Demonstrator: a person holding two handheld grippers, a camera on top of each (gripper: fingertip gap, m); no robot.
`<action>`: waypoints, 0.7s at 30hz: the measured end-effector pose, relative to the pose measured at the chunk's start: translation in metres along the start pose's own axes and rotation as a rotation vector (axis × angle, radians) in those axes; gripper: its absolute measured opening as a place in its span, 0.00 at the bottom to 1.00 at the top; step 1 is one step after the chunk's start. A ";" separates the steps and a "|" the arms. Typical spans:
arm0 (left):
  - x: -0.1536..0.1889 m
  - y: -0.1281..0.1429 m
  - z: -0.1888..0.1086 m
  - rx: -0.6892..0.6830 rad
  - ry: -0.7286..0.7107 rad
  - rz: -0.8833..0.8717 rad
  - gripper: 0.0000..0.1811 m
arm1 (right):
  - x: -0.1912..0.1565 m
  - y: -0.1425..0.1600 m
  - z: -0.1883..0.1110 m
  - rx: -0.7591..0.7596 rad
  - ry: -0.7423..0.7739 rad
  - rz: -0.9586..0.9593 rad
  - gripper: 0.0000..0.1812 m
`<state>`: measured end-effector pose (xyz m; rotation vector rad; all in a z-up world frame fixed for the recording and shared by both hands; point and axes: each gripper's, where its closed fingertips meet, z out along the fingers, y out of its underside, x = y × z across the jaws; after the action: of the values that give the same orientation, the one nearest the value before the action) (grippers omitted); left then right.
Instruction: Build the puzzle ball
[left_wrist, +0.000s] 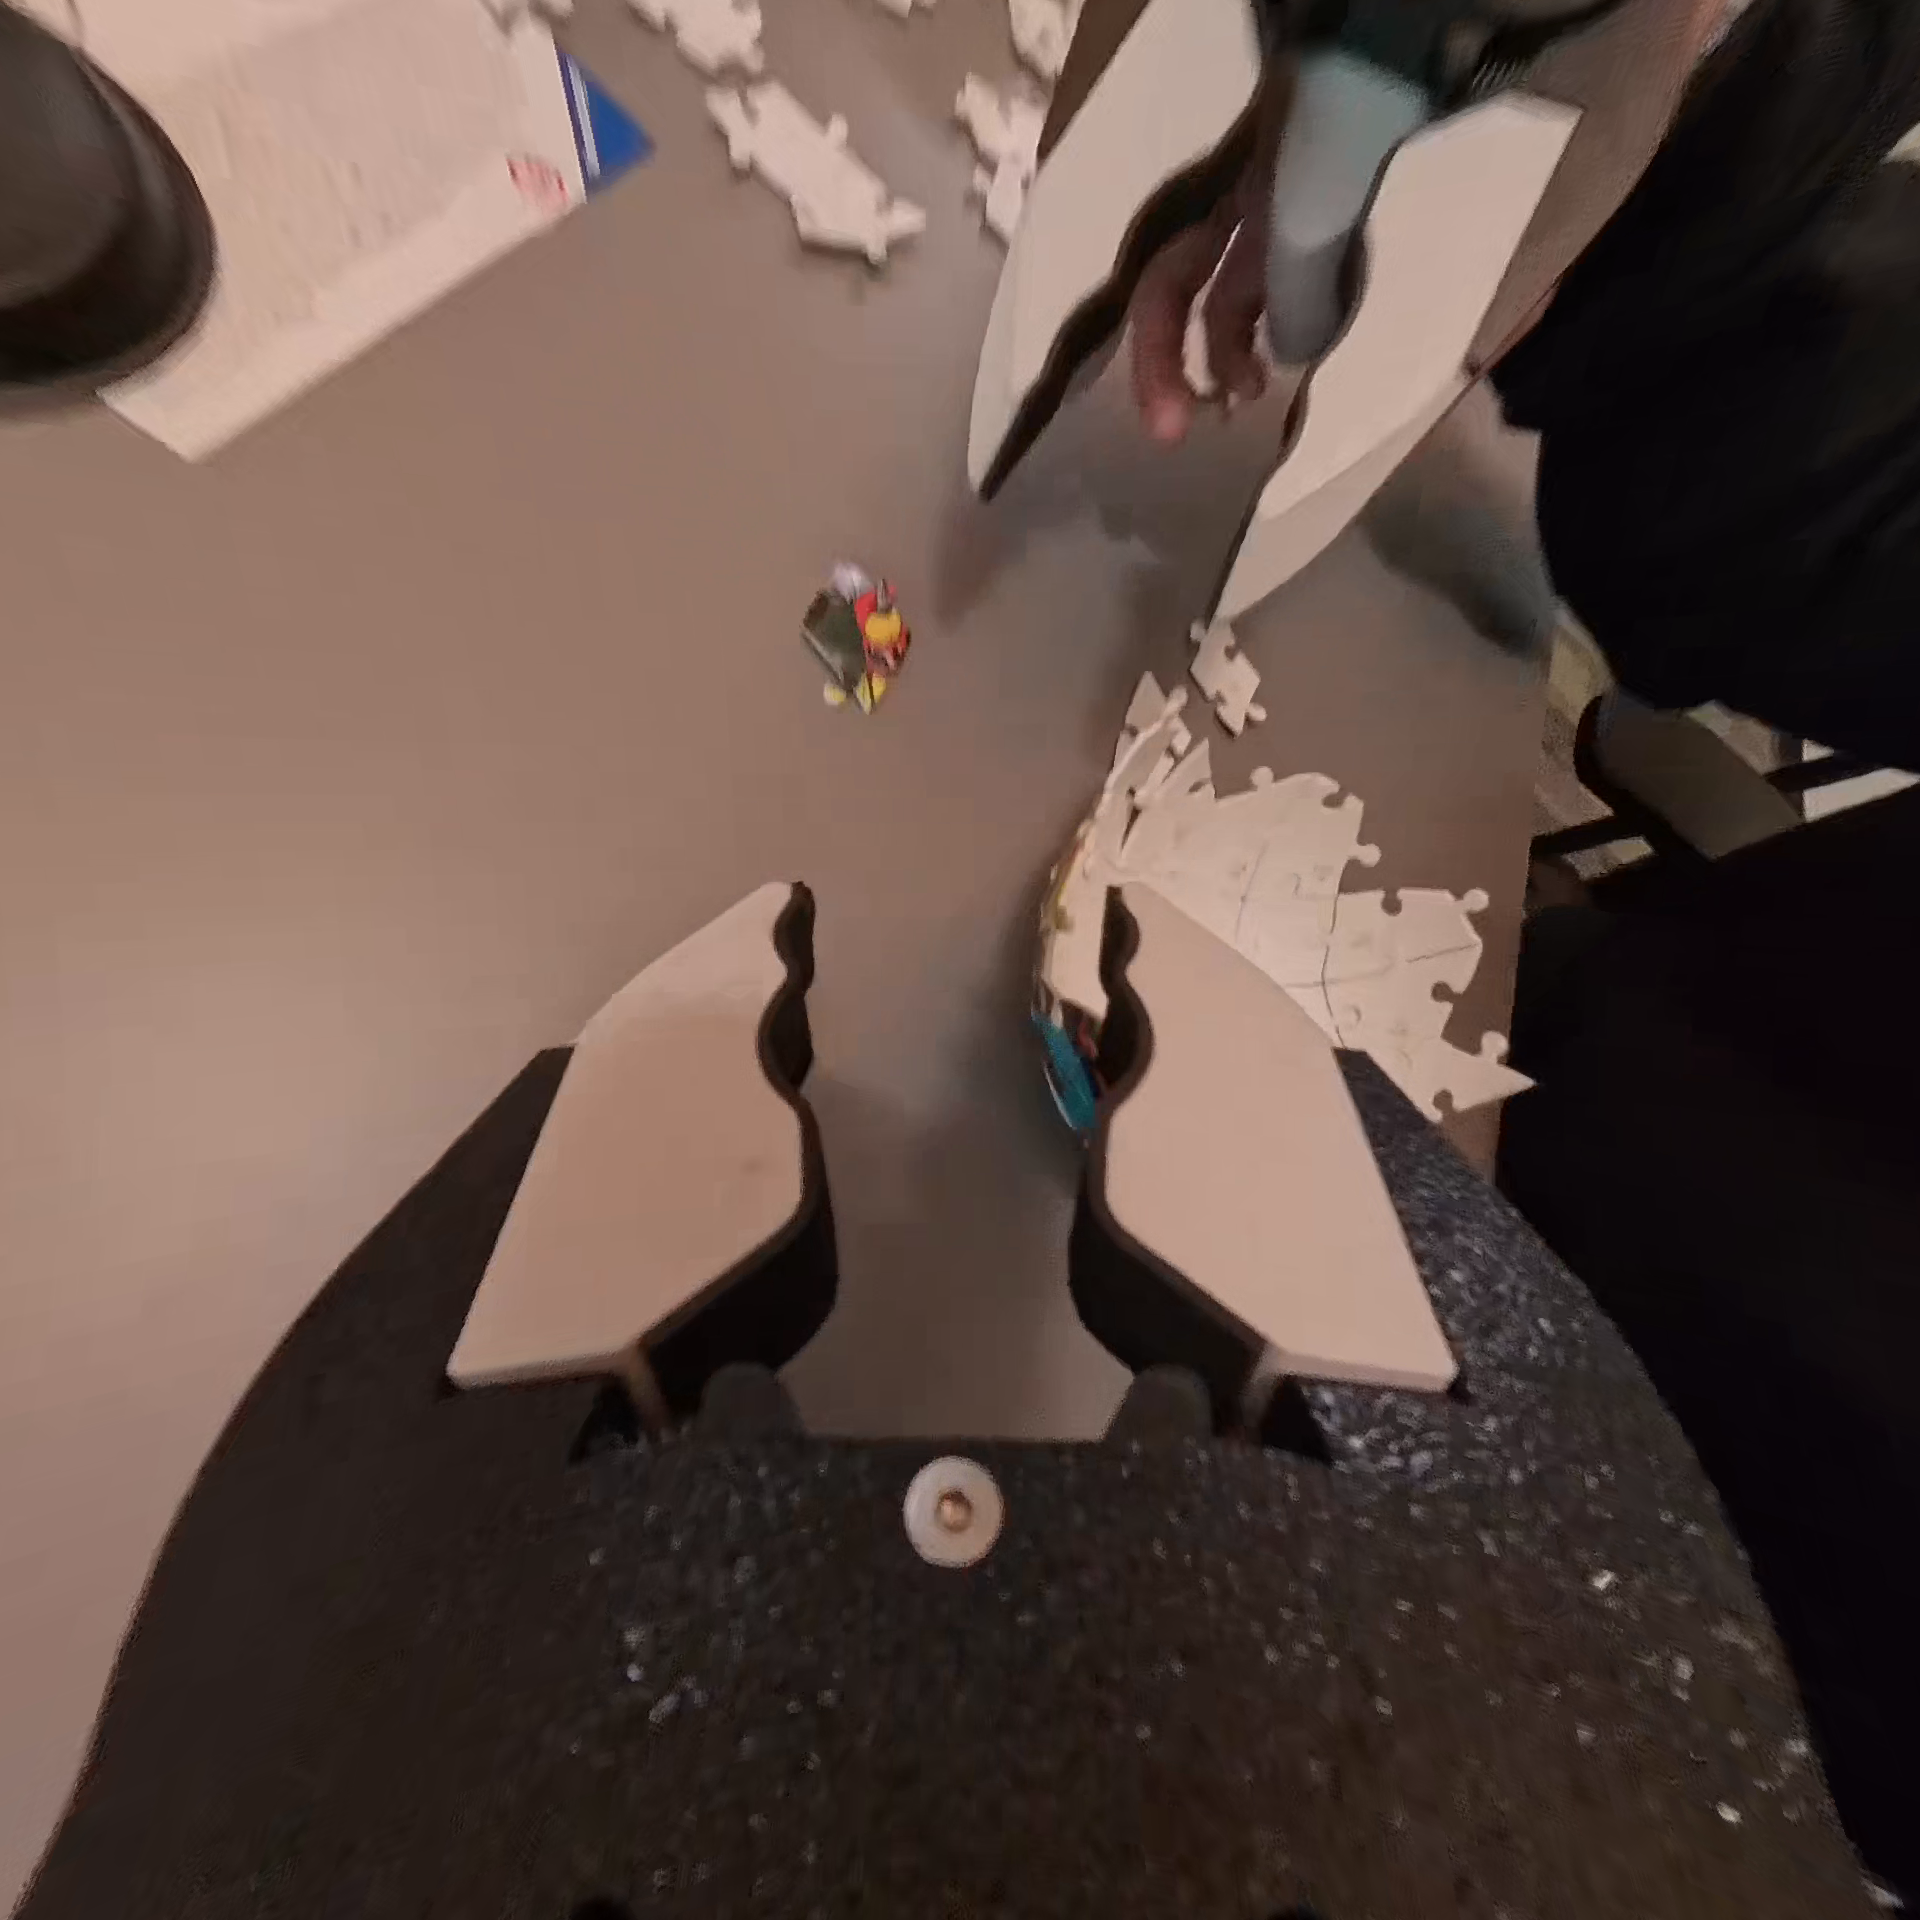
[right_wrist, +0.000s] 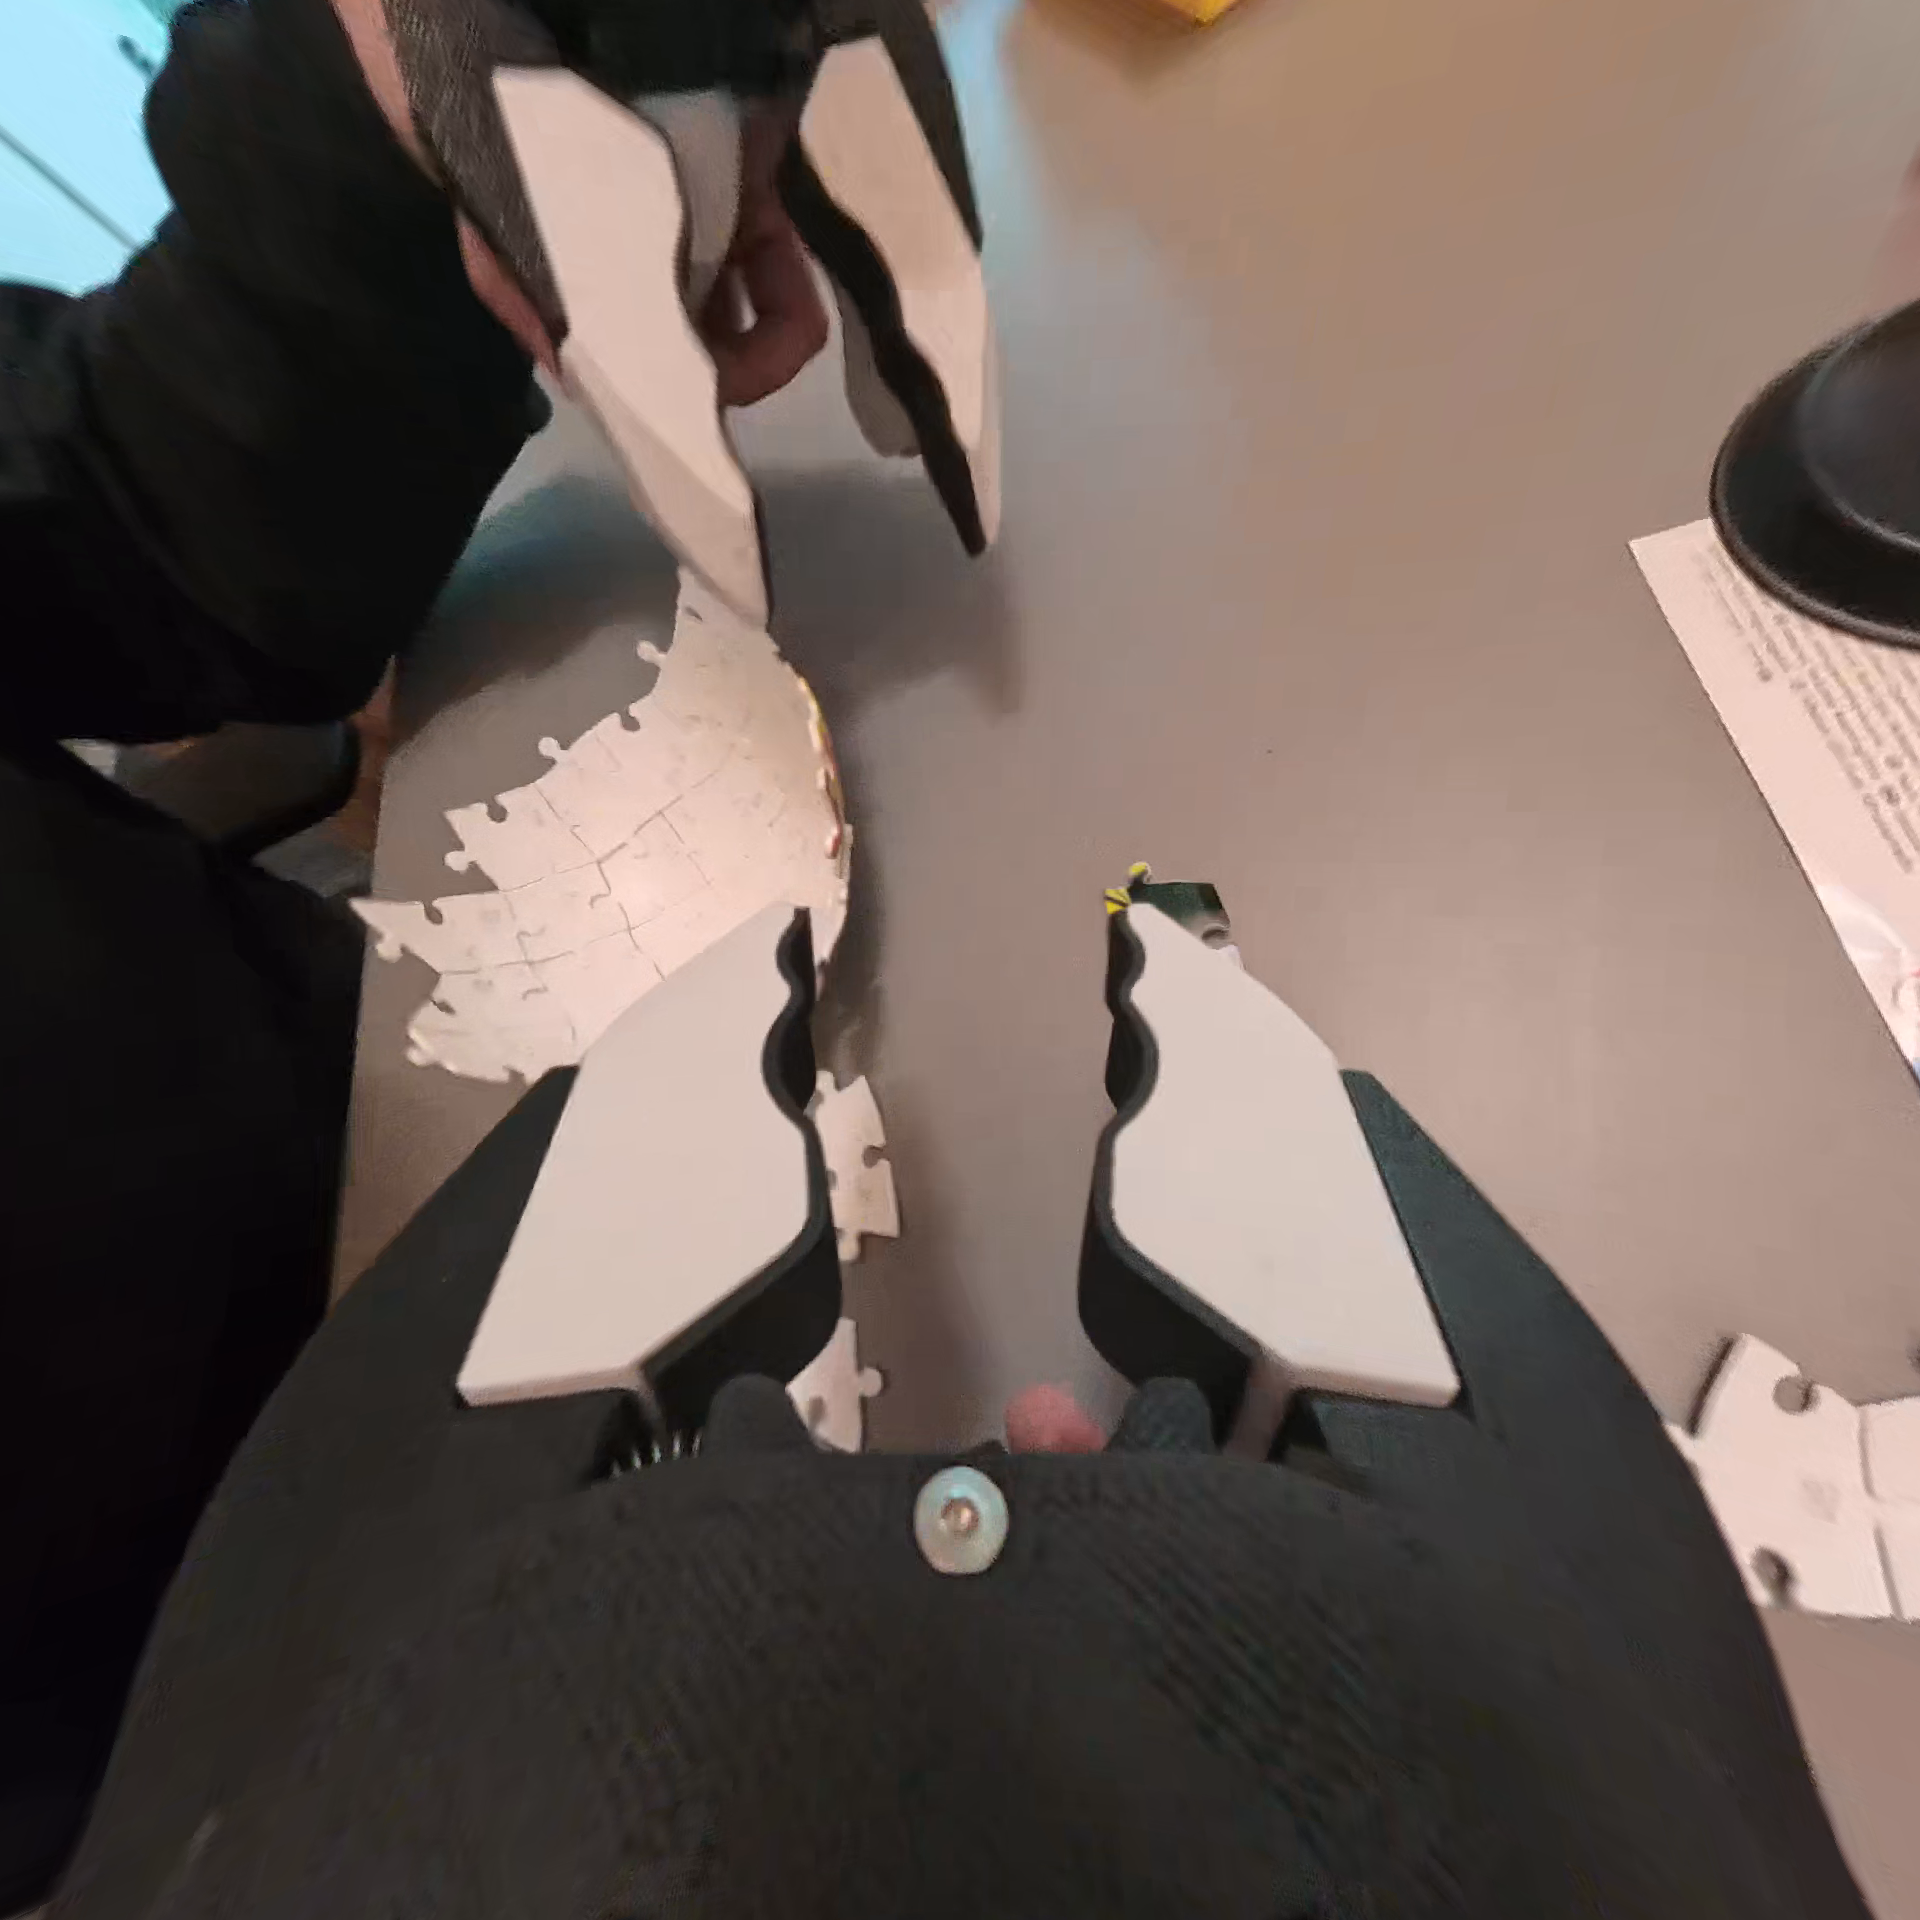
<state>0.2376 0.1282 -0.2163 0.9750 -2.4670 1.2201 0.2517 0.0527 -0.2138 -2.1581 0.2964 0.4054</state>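
In the left wrist view, the left tool (left_wrist: 958, 935) fills the lower frame, its jaws spread and empty above a grey desk (left_wrist: 416, 779). Just right of it lies the curved, half-built puzzle ball shell (left_wrist: 1278, 883), white side up. A small colourful piece (left_wrist: 860, 642) sits mid-frame. The right tool (left_wrist: 1101, 520) hangs at upper right, jaws spread, holding nothing. Loose white pieces (left_wrist: 810, 166) and a printed sheet (left_wrist: 343, 177) lie along the top.
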 end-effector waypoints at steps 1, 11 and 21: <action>0.003 0.006 0.001 -0.033 0.002 -0.015 0.32 | -0.003 -0.004 0.000 0.004 0.001 0.036 0.31; 0.016 0.041 -0.021 -0.085 -0.299 -0.134 0.32 | -0.017 0.003 -0.009 -0.008 0.278 0.159 0.32; 0.023 0.058 -0.006 -0.018 -0.386 -0.243 0.24 | -0.036 0.005 -0.013 -0.002 0.390 0.098 0.30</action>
<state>0.1816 0.1474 -0.2380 1.5804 -2.5220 1.0053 0.2193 0.0410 -0.1964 -2.2215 0.6206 0.0344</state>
